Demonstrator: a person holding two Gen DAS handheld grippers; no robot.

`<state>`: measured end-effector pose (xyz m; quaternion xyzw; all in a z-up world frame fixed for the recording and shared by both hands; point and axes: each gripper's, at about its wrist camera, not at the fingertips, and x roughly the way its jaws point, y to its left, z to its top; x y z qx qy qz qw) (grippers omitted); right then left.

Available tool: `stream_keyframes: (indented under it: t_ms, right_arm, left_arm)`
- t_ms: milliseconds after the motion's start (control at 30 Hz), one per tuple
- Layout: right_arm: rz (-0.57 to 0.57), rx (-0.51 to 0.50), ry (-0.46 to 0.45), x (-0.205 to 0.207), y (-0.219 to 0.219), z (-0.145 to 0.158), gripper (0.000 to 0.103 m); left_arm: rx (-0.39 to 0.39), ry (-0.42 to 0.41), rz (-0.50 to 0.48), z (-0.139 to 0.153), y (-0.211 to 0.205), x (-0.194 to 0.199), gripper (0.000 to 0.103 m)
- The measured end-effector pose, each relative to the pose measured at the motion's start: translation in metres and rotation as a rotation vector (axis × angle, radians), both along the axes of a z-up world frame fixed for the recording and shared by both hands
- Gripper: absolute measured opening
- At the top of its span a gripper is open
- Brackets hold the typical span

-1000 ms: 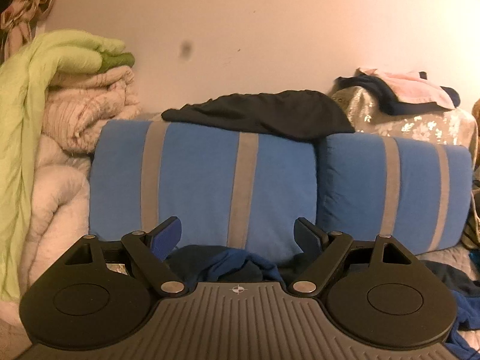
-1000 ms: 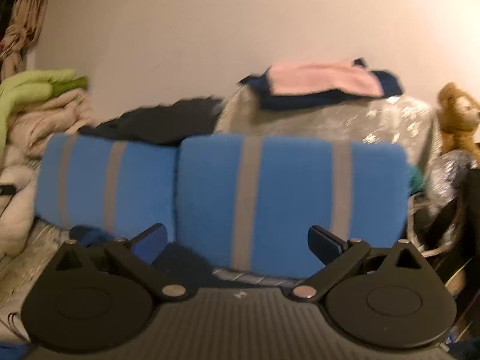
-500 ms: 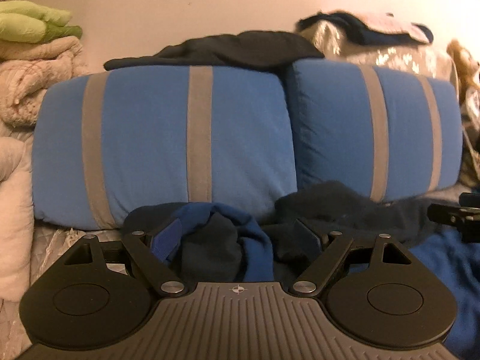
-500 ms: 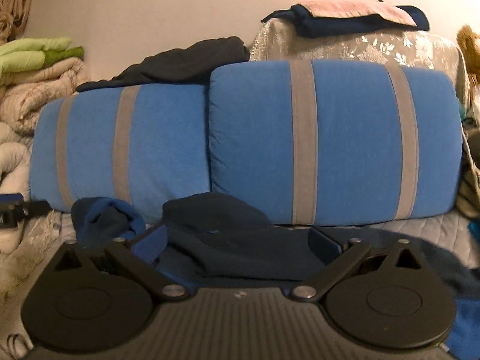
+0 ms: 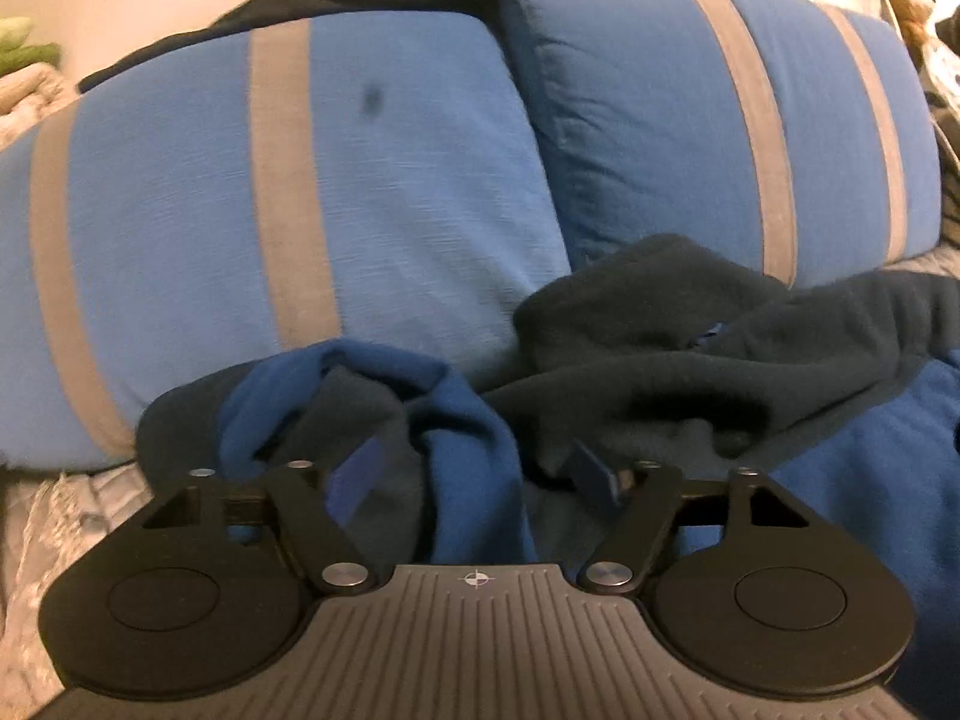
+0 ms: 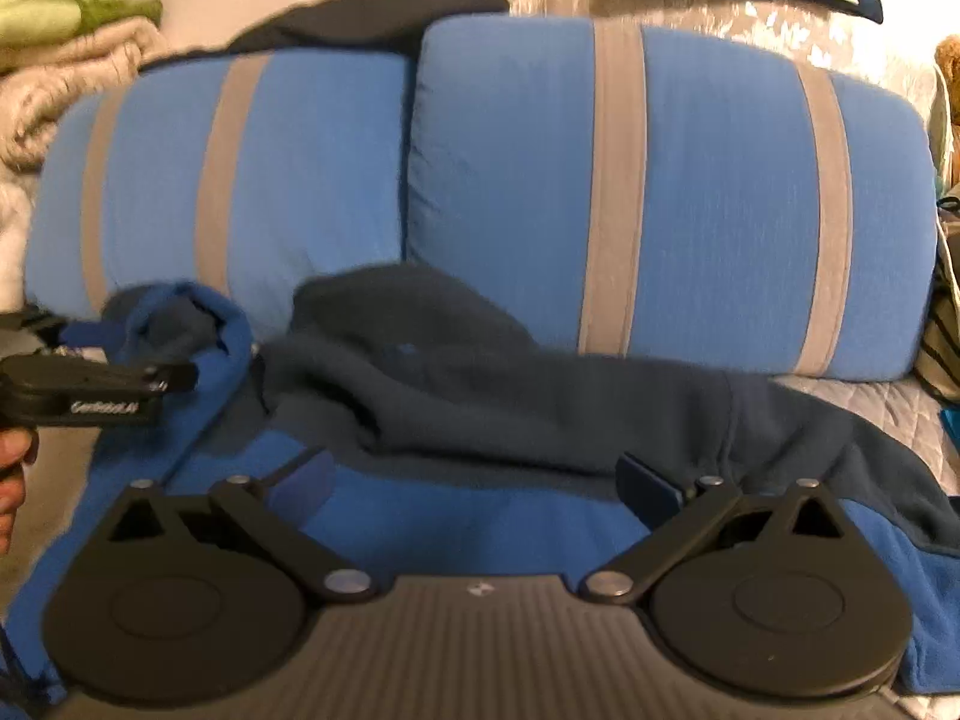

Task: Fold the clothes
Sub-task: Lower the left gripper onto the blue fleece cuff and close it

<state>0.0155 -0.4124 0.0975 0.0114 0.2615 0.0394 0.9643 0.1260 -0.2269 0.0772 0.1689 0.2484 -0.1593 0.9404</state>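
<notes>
Hoodie point(image 5: 690, 372) lies crumpled between both grippers' wide-spread jaws, ungripped.

Only one piece of lettering could be made out. In the right wrist view, at the left edge of the frame, the left claw point(image 6: 78, 330) came in from the side, and white letters ran along the black flank of its body. The blur made them uncertain; they seemed to read "GenRobot.AI". A small crosshair sign, with no letters, sat at the top middle of the ribbed grey plate in each wrist view. Nothing else in either view carried readable text or numbers.
</notes>
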Motion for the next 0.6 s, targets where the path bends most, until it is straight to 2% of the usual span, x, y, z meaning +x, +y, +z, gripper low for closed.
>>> stream_keyframes:
  t_ms: [167,233,300,400,467,600]
  right_arm:
    - [0.005,-0.021,0.029,0.002,0.004,-0.005,0.103]
    - [0.007,-0.03,0.04,0.003,0.006,-0.007,0.103]
    - [0.005,-0.033,0.048,0.004,0.005,-0.008,0.103]
    - [0.006,-0.03,0.056,0.005,0.005,-0.008,0.103]
    - [0.007,-0.031,0.056,0.005,0.005,-0.008,0.103]
    - [0.008,-0.029,0.062,0.005,0.005,-0.01,0.103]
  left_arm:
    - [0.084,0.017,-0.018,-0.015,-0.017,0.023,0.055]
    - [0.101,0.04,-0.011,-0.018,-0.019,0.029,0.02]
    - [0.086,0.072,0.005,-0.017,-0.015,0.03,0.012]
    - [0.018,0.081,0.007,-0.005,-0.005,0.02,0.008]
    - [-0.015,0.075,-0.027,0.005,-0.001,0.005,0.008]
    - [-0.037,0.094,-0.103,0.014,0.004,-0.027,0.007]
